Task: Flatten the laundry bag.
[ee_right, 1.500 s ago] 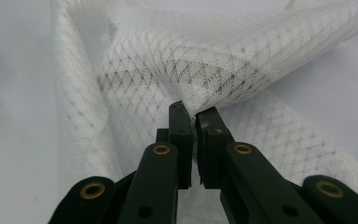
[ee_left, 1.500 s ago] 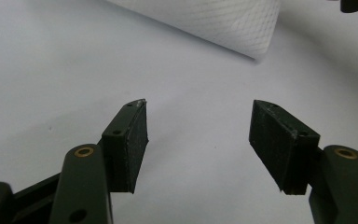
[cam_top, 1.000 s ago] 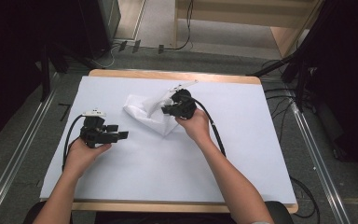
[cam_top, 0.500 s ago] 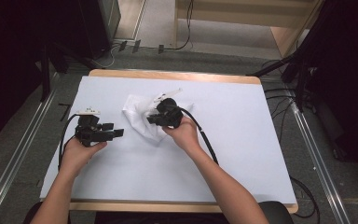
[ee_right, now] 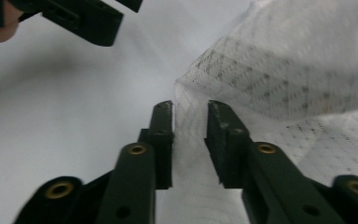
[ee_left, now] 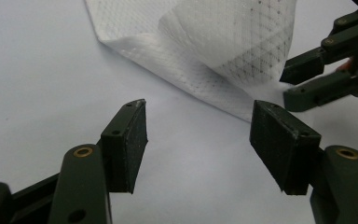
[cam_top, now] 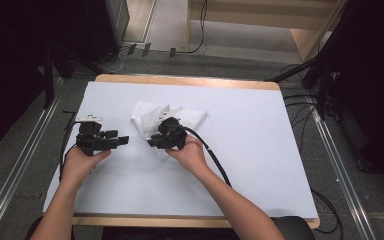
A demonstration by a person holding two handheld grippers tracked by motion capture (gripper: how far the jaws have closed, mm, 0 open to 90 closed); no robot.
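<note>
A white mesh cloth (cam_top: 145, 116) lies crumpled and partly folded over on the white table cover (cam_top: 260, 150), left of centre. My right gripper (cam_top: 153, 142) rests on the cloth's near edge, pointing left. In the right gripper view its jaws (ee_right: 190, 116) have just been opening and stand a little apart, with a fold of the cloth (ee_right: 284, 74) loose between them. My left gripper (cam_top: 123, 140) is open to the left of the cloth and points at it. In the left gripper view its jaws (ee_left: 198, 135) are wide apart over bare table, short of the cloth's edge (ee_left: 223, 51).
The table's wooden edge (cam_top: 190, 81) runs along the far side. Cables (cam_top: 215, 160) trail from both grippers toward the person. Metal rails (cam_top: 15, 175) flank the table on the floor. The right half of the cover is bare.
My right hand has moved left and toward the person, pulling part of the cloth over itself. Its jaws have gone from shut on the cloth to slightly apart. The left hand has barely moved.
</note>
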